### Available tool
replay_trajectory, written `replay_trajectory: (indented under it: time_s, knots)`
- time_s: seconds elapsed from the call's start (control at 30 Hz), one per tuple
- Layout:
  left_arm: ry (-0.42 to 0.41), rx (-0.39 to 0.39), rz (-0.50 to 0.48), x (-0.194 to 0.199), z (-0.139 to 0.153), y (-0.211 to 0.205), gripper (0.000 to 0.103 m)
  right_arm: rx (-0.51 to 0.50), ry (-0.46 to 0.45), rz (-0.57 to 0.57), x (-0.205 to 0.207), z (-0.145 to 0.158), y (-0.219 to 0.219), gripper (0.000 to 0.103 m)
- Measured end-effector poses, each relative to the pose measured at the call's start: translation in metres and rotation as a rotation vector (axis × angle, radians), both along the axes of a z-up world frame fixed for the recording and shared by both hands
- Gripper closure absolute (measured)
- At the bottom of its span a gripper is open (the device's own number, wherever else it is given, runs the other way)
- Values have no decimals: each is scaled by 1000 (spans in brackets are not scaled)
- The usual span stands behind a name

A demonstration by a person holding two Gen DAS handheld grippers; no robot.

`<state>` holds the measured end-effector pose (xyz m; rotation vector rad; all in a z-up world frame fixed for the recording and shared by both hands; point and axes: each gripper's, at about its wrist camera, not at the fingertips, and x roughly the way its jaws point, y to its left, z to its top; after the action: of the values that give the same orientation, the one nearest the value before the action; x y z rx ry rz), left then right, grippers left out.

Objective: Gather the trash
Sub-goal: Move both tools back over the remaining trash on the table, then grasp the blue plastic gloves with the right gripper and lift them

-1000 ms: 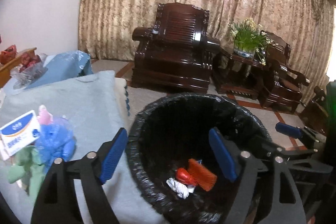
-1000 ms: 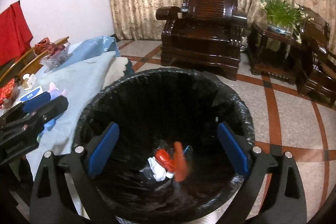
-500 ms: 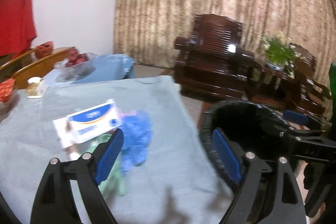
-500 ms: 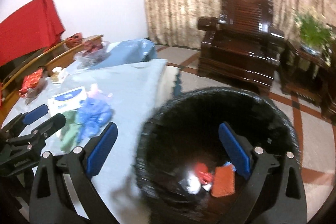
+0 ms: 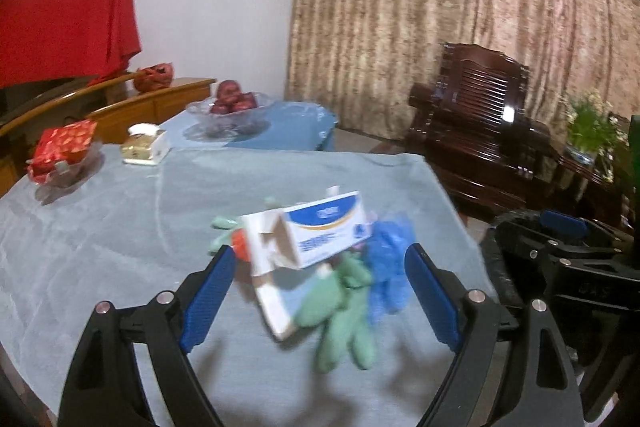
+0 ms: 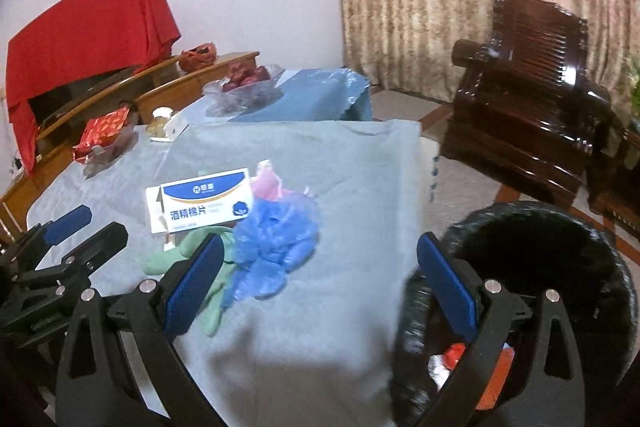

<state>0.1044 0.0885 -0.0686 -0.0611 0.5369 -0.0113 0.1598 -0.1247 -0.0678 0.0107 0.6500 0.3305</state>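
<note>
hovering wide open and empty, the left gripper point(image 5: 318, 287) and right gripper point(image 6: 320, 275) face the box point(image 6: 200, 201) and gloves point(image 6: 272, 247) on the table point(image 6: 340, 167).

Pale grey-blue cloth point(image 6: 320, 155) covers the counter; white box point(image 6: 204, 201) with blue-and-gold band, blue glove point(image 6: 272, 247), green glove point(image 5: 340, 315), black-lined bin point(image 6: 560, 251), red drape point(image 6: 88, 27).
</note>
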Motion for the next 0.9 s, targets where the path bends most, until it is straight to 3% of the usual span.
replay_trajectory:
  time_s: [0.37,0.53,0.73,0.9]
  knots:
    - [21,-2,63,25,-15,27,19,-36,80,21,46,-45,41,9]
    - [31,-4,66,37,-20,31,21,-52,119,23,63,-64,54,15]
    - [51,-16,63,45,-27,37,25,-51,163,43,79,-79,63,27]
    - [66,-28,49,52,-32,35,28,-49,210,98,85,-91,70,51]
